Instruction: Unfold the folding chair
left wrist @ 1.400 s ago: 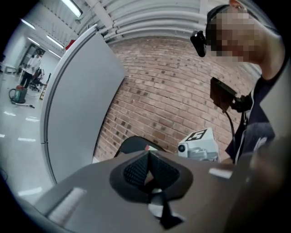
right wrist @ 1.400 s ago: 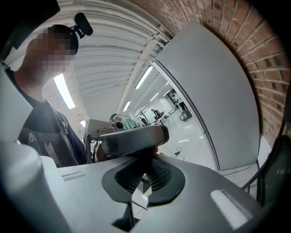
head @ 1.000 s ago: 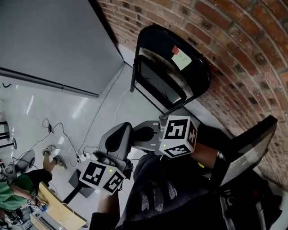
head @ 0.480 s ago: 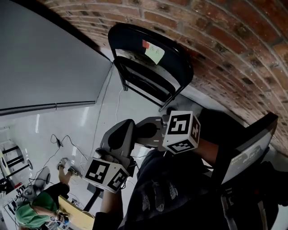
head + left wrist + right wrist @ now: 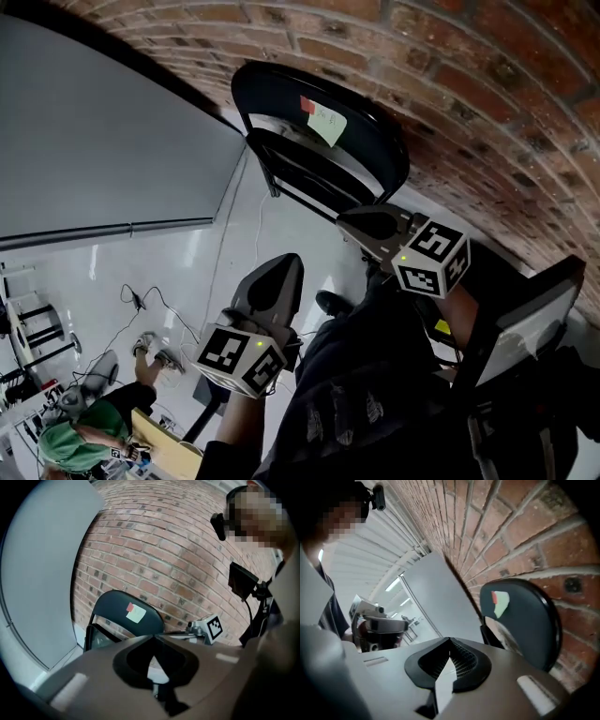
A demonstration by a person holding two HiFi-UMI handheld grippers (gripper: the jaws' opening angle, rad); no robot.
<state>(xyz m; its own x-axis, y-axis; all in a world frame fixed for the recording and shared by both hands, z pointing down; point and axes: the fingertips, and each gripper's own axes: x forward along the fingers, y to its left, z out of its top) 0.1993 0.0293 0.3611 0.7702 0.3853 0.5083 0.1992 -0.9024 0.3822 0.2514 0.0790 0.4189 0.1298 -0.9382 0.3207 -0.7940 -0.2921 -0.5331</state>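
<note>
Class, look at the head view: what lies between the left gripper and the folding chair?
Only bare white floor separates the left gripper from the folding chair, as the head view shows.

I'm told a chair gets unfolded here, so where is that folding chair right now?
In the head view the folding chair stands folded at top centre, against the brick wall, right of the grey panel and just beyond the right gripper.

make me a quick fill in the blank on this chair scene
The folding chair stands folded beside the ___ wall.
A pale note is stuck on its ___.
The left gripper and right gripper both have jaws ___, holding nothing.
Missing words: brick; backrest; shut.
</note>
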